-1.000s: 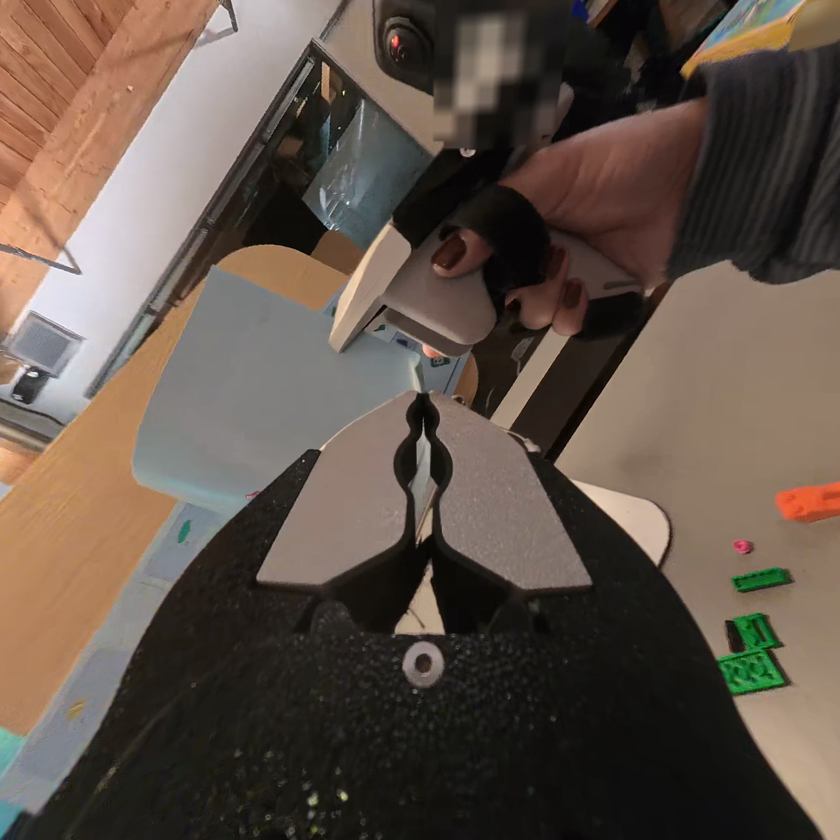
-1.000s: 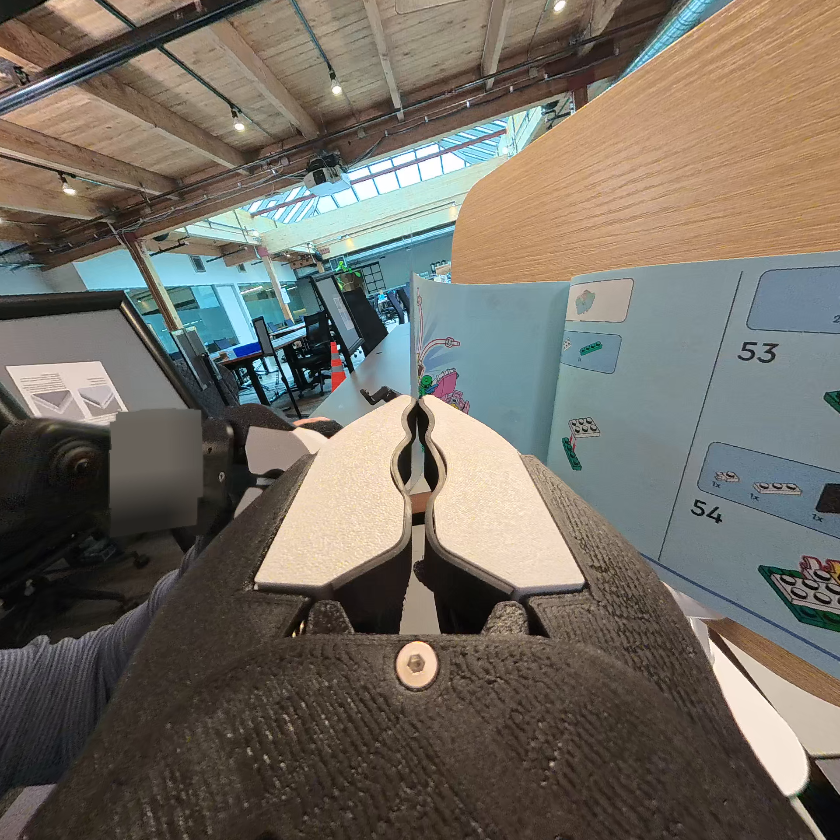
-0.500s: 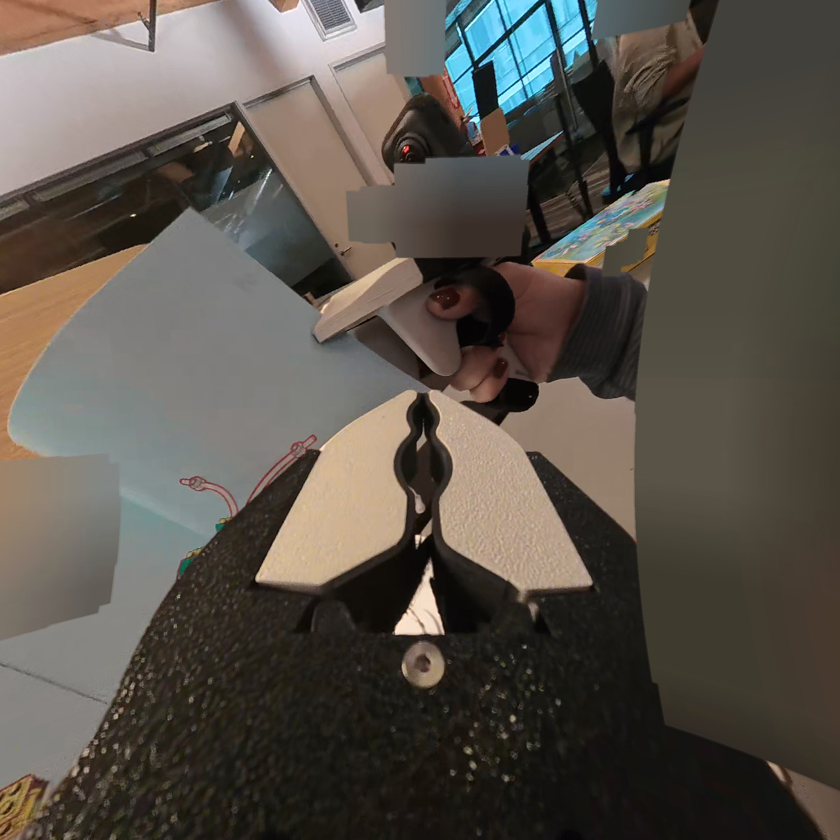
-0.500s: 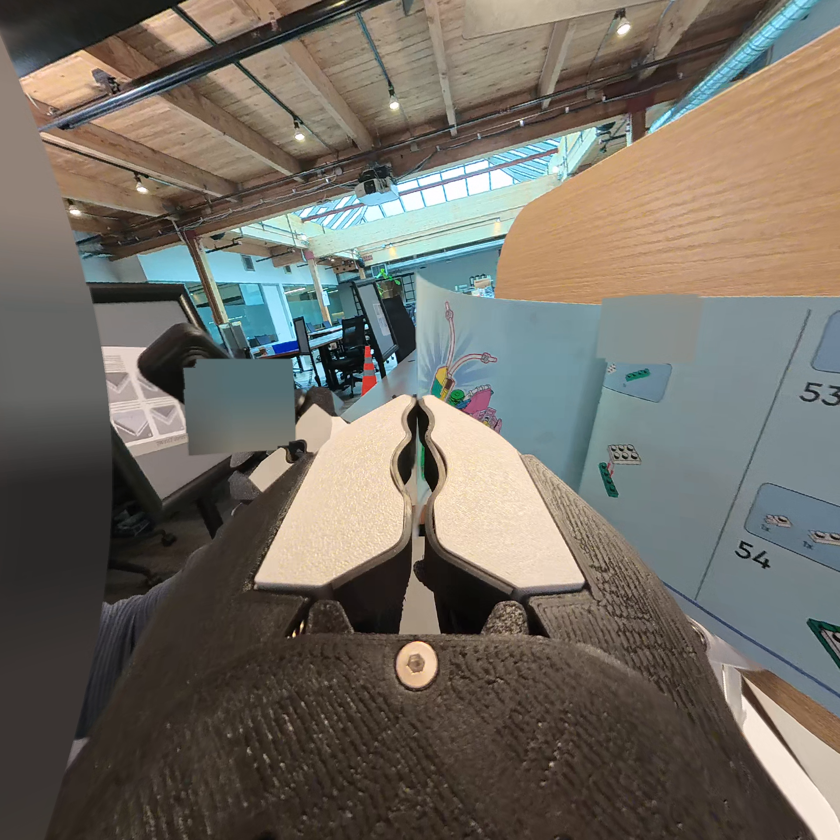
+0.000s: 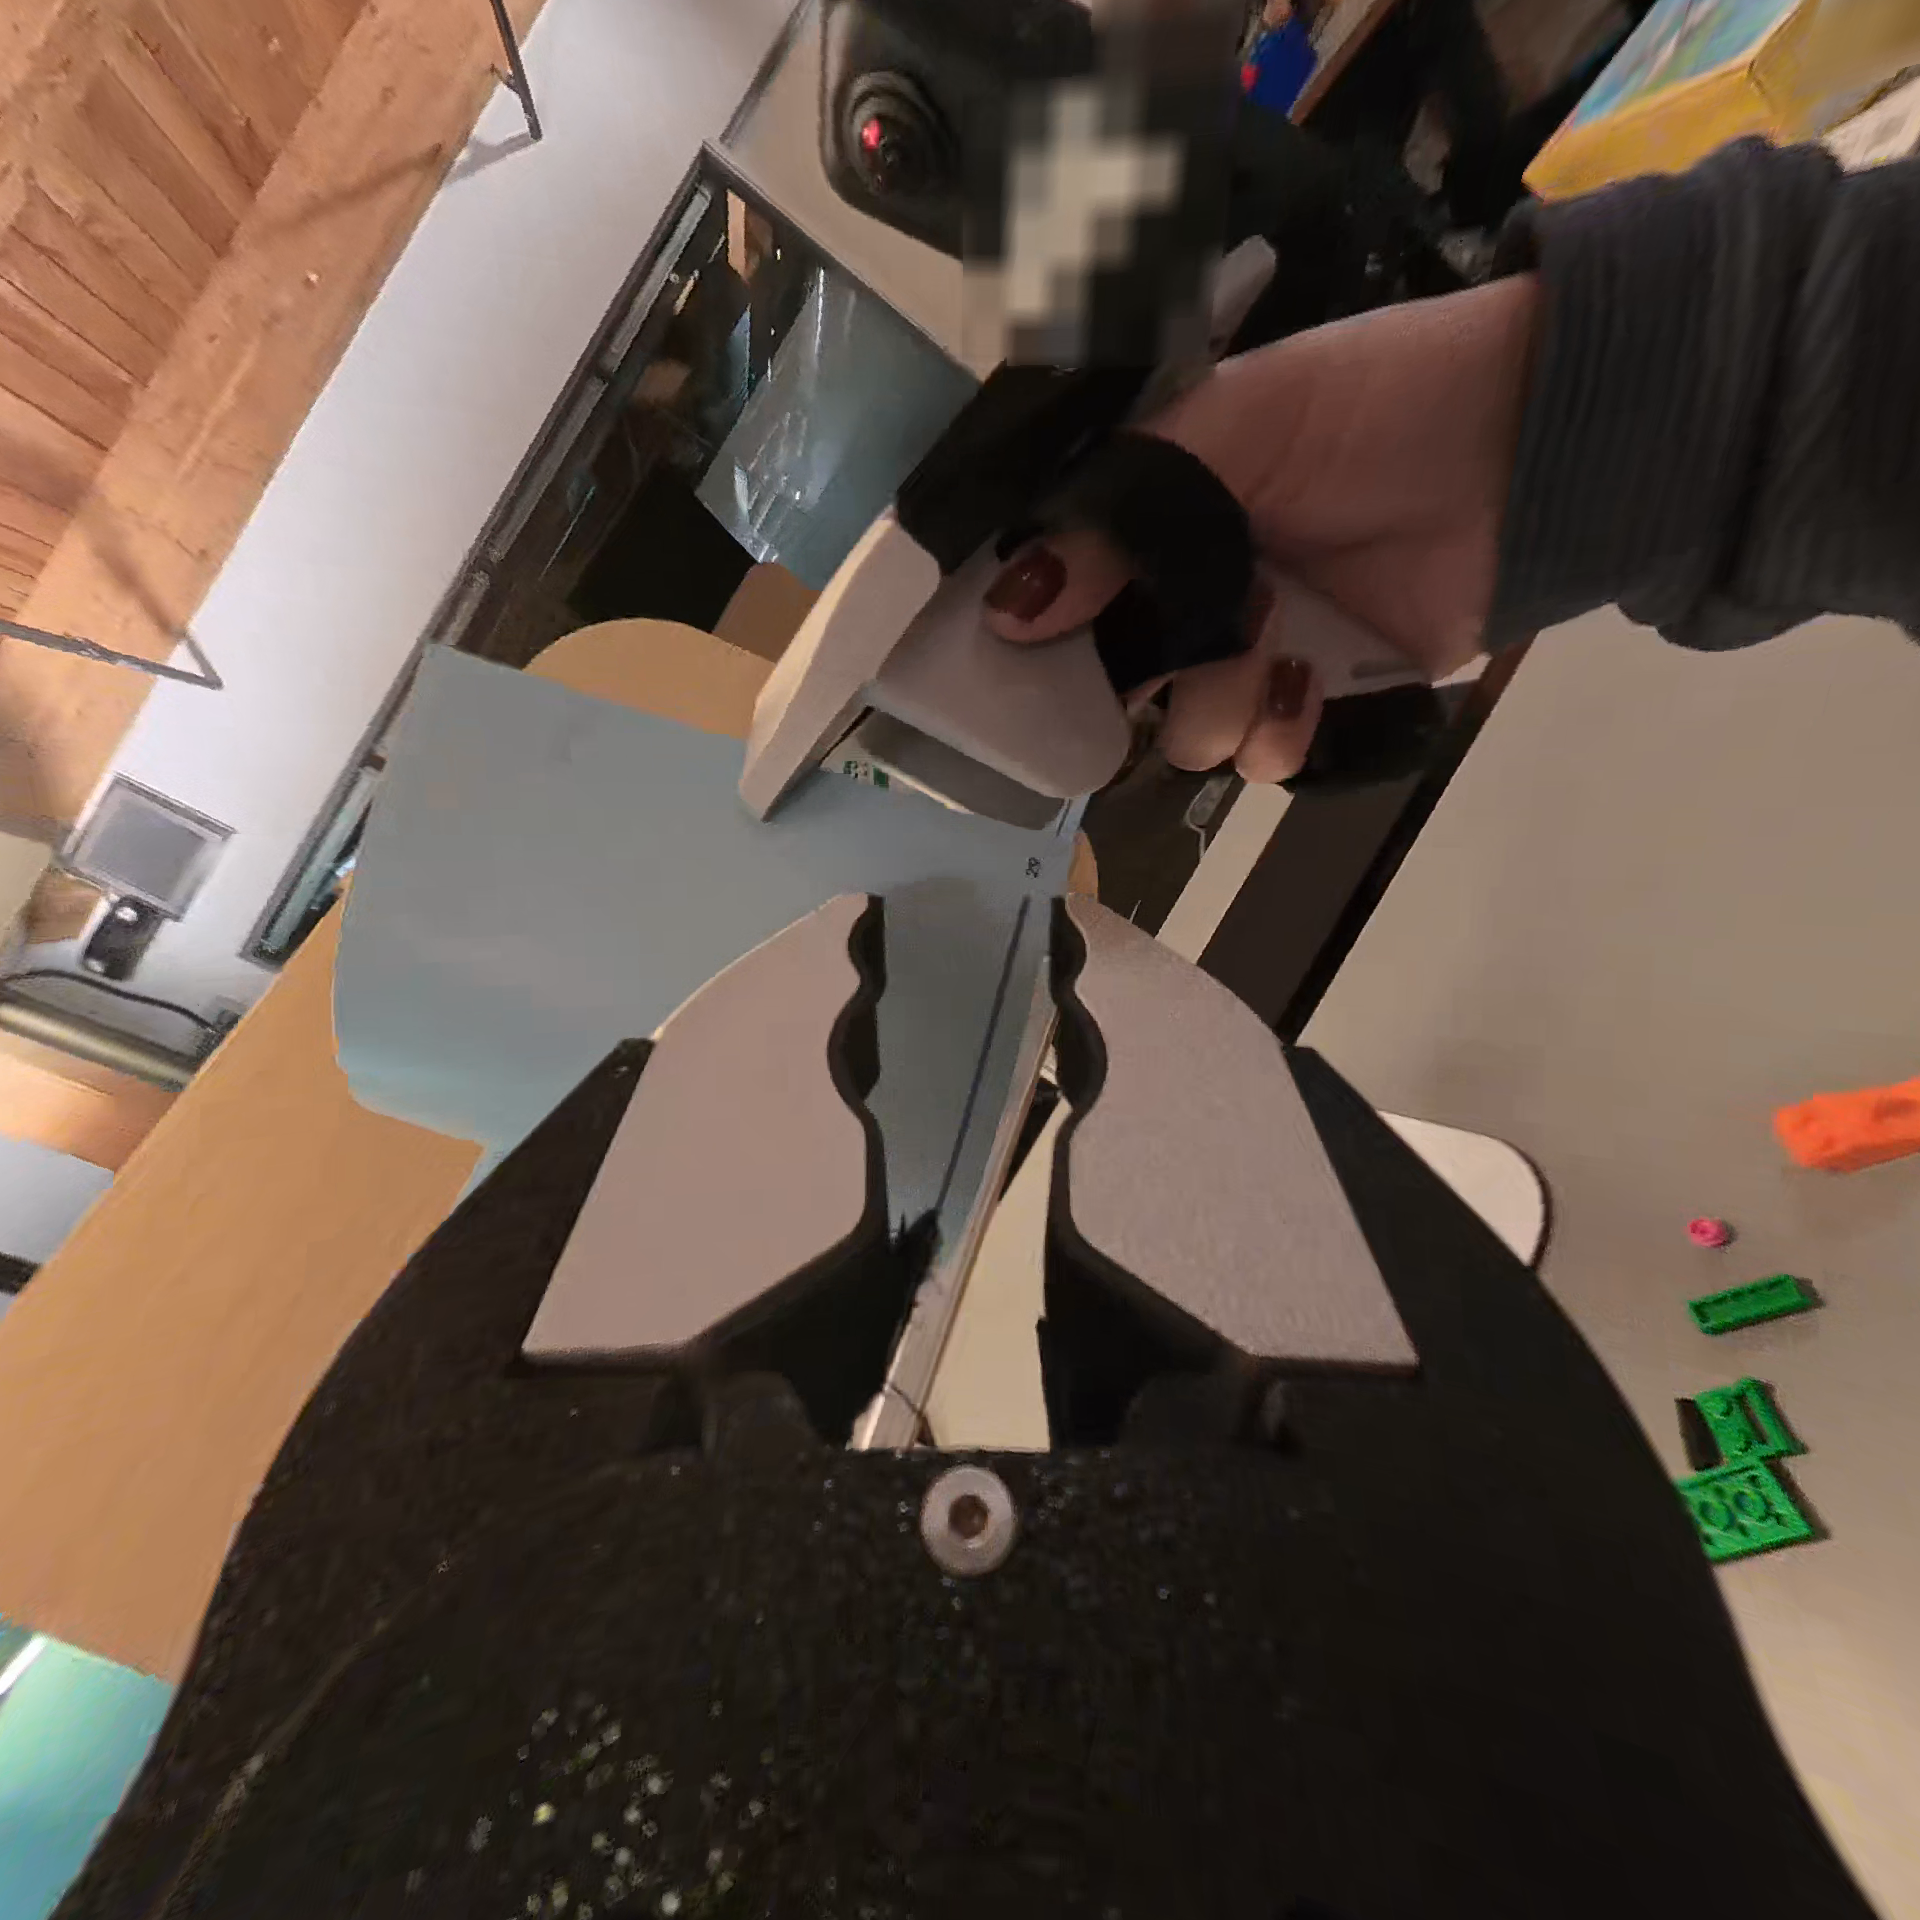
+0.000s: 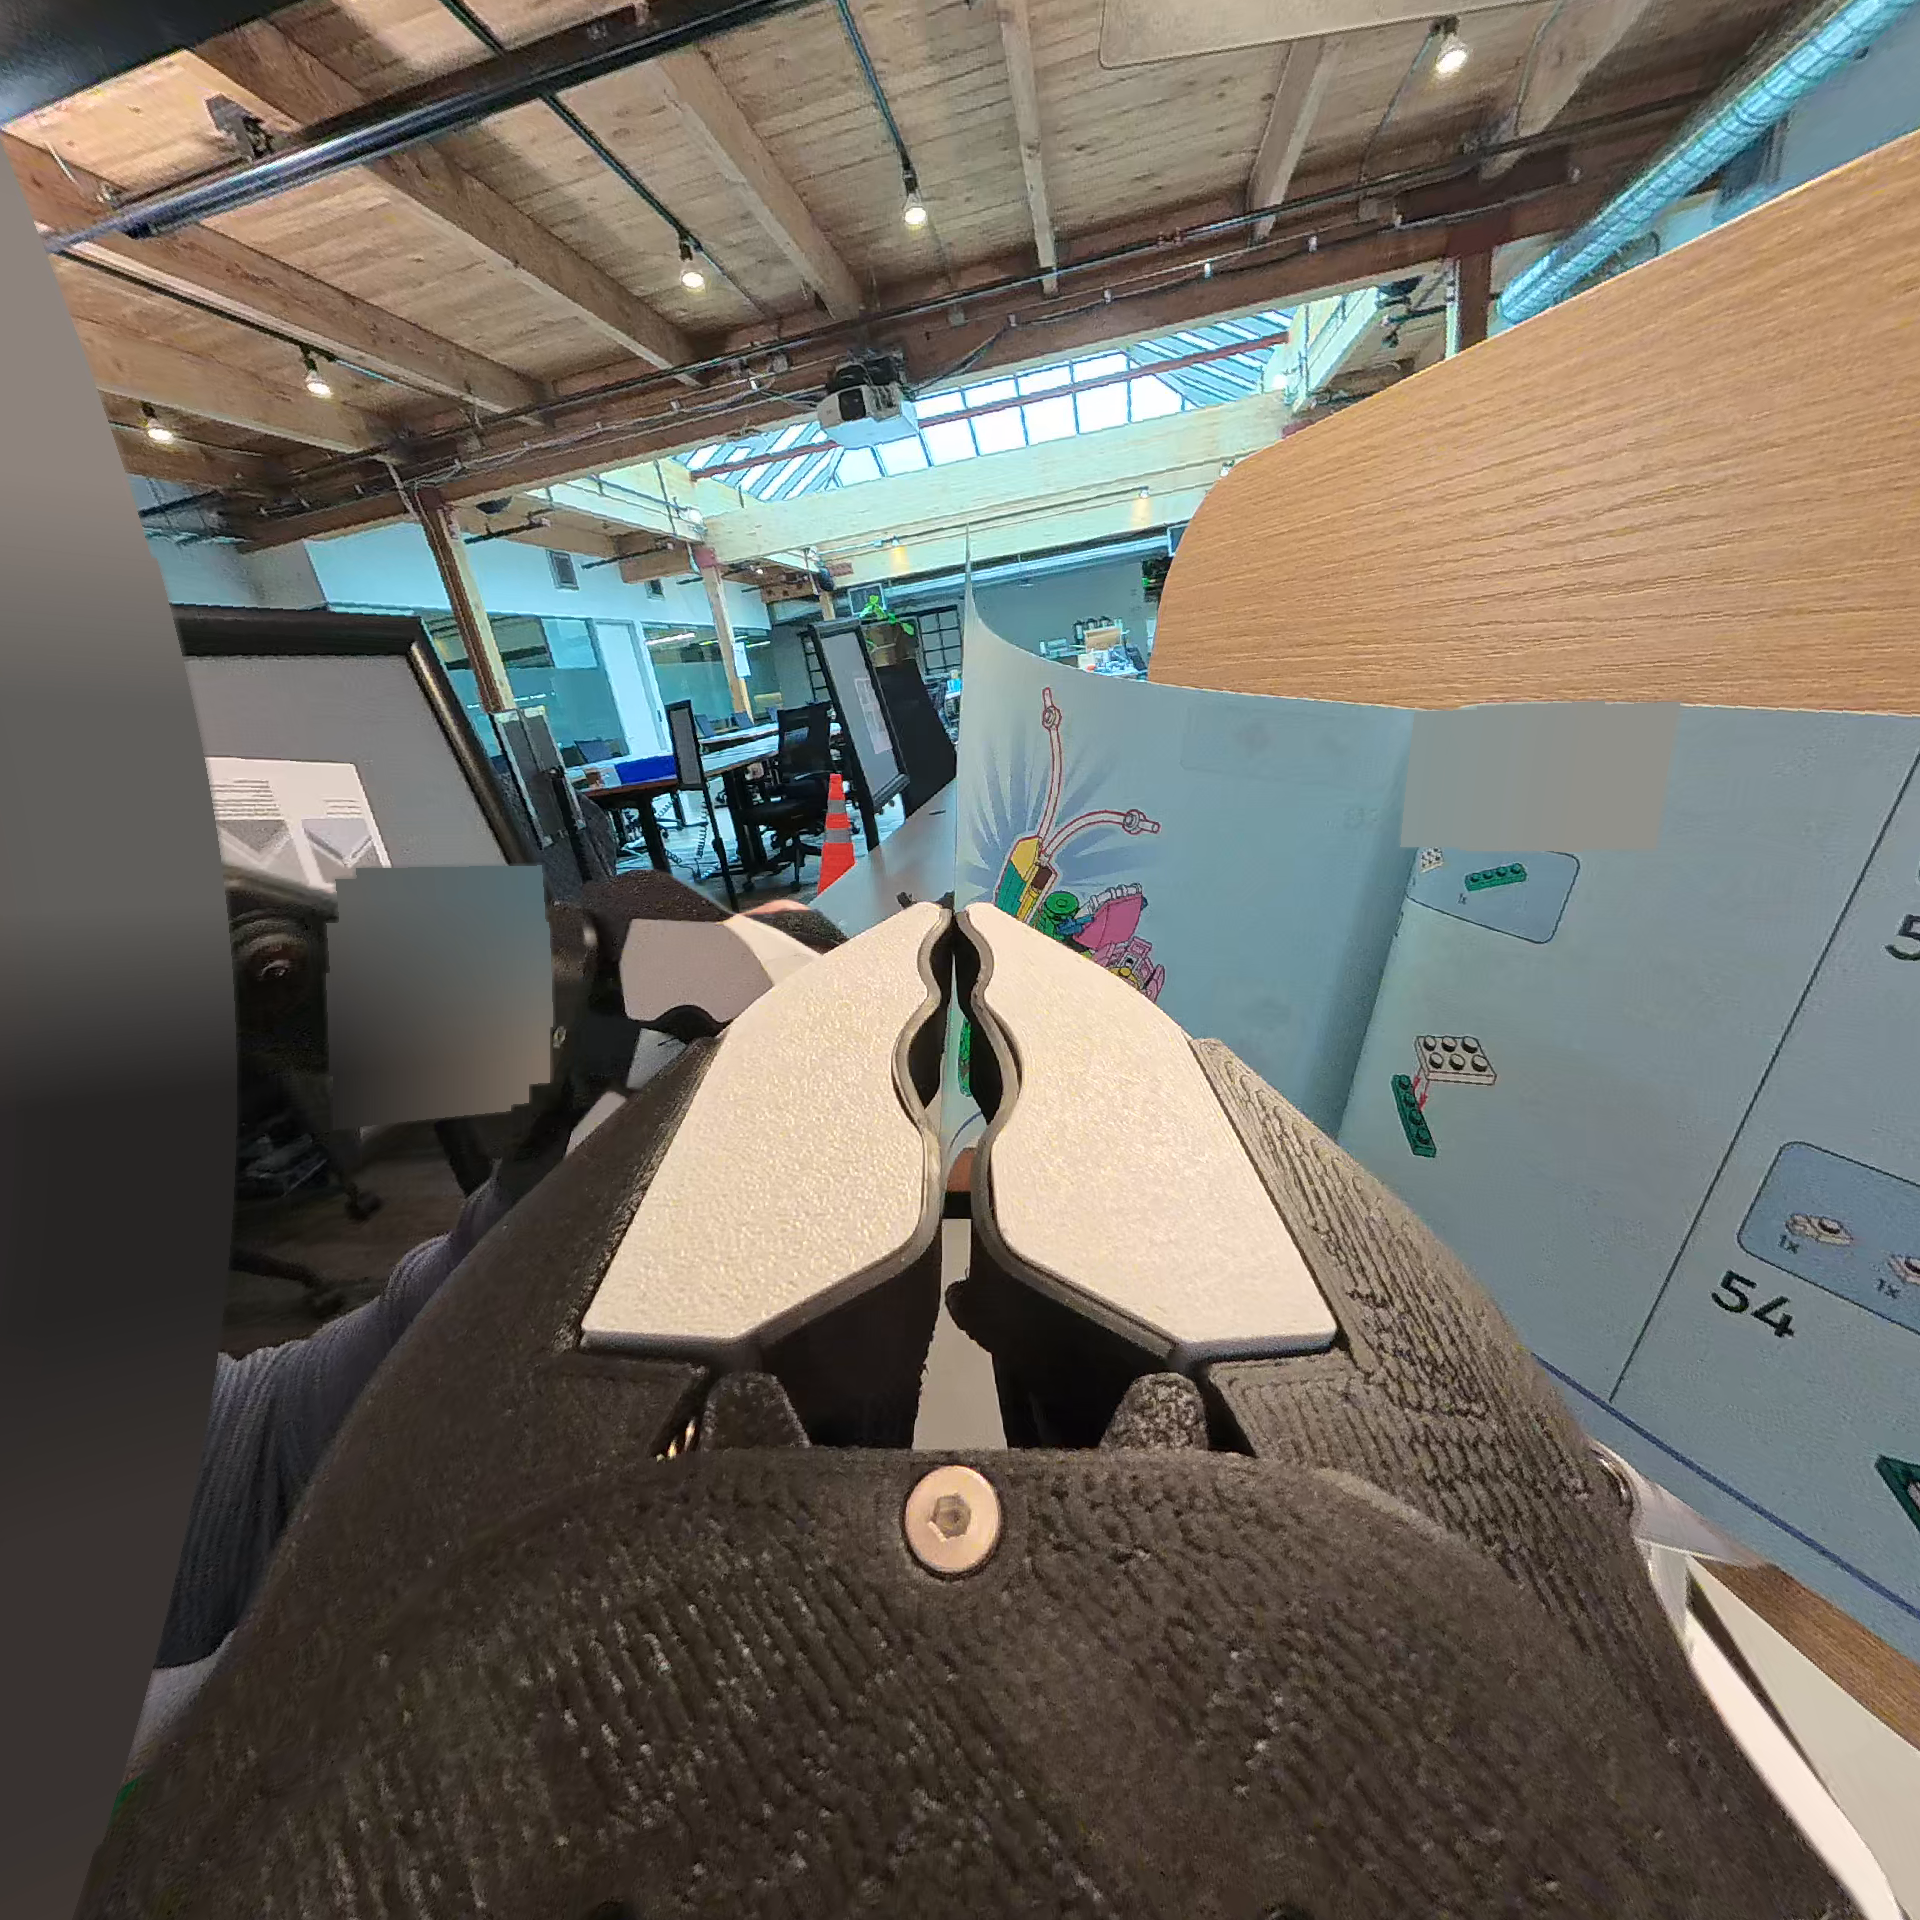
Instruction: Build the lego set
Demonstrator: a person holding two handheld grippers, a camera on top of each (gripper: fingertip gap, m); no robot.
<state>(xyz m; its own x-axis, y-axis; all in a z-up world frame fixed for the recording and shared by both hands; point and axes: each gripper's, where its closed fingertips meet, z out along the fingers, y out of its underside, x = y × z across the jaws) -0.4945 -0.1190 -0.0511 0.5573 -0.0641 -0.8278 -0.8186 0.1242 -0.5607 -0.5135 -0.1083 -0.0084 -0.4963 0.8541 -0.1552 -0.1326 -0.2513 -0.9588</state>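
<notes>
The light blue instruction booklet (image 5: 582,894) stands open against a wooden board. My left gripper (image 5: 961,925) is open, and a page edge of the booklet runs through the gap between its fingers without being clamped. My right gripper (image 6: 954,914) is shut on the edge of a booklet page (image 6: 1143,935), which curves away to the right. In the left wrist view the right gripper (image 5: 831,748), held by a hand, shows pinching the page's upper edge. Loose lego lies on the grey table: green plates (image 5: 1751,1302), an orange piece (image 5: 1849,1138) and a small pink round piece (image 5: 1709,1233).
The wooden board (image 6: 1558,499) backs the booklet, and its white foot (image 5: 1475,1174) rests on the grey table (image 5: 1662,883). More green plates (image 5: 1745,1512) lie near the right edge. My left gripper (image 6: 686,966) shows at the left of the right wrist view. About 5 centimetres separates my left fingertips from my right.
My left gripper has opened and let go of the page. My right gripper stays shut on the page, which now bends further across its view.
</notes>
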